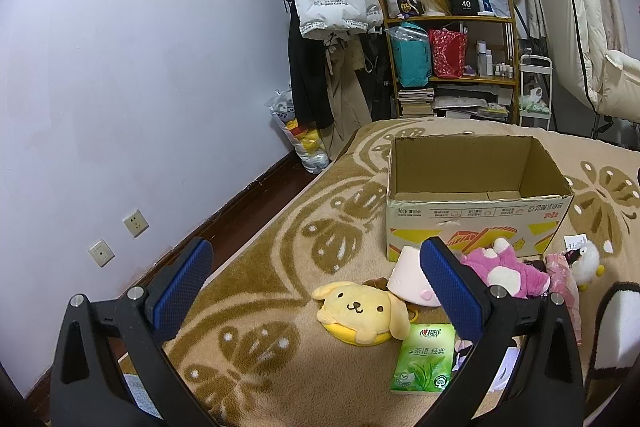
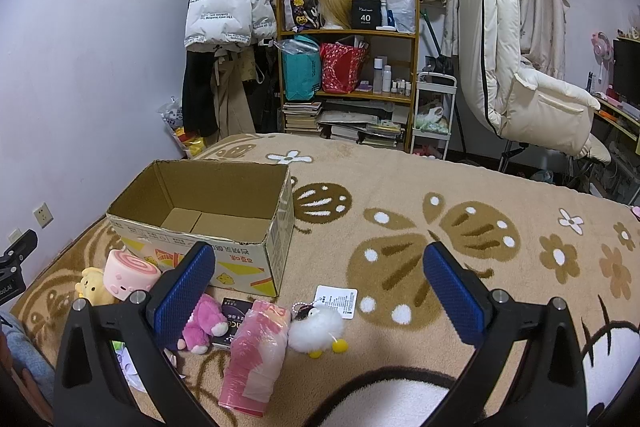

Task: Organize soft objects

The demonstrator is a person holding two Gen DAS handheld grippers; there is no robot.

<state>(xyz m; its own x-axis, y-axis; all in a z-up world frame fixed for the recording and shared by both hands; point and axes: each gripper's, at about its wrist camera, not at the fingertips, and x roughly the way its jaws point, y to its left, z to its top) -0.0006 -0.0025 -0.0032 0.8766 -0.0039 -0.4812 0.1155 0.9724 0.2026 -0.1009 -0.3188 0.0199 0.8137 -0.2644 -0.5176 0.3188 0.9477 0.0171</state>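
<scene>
Soft toys (image 2: pixel 202 323) lie on the blanket (image 2: pixel 400 187) beside my empty cardboard box (image 2: pixel 224 199). Both my grippers (image 1: pixel 316 291) (image 2: pixel 318 287) are wide apart, holding nothing. Next I grab one.

The left hand-held gripper (image 1: pixel 316 291) is spread wide with nothing between its blue pads. The right hand-held gripper (image 2: pixel 318 291) is likewise wide apart and empty.

Even, cool indoor light — soft shadows, sharp focus — heavy fisheye bending, black corners.
</scene>
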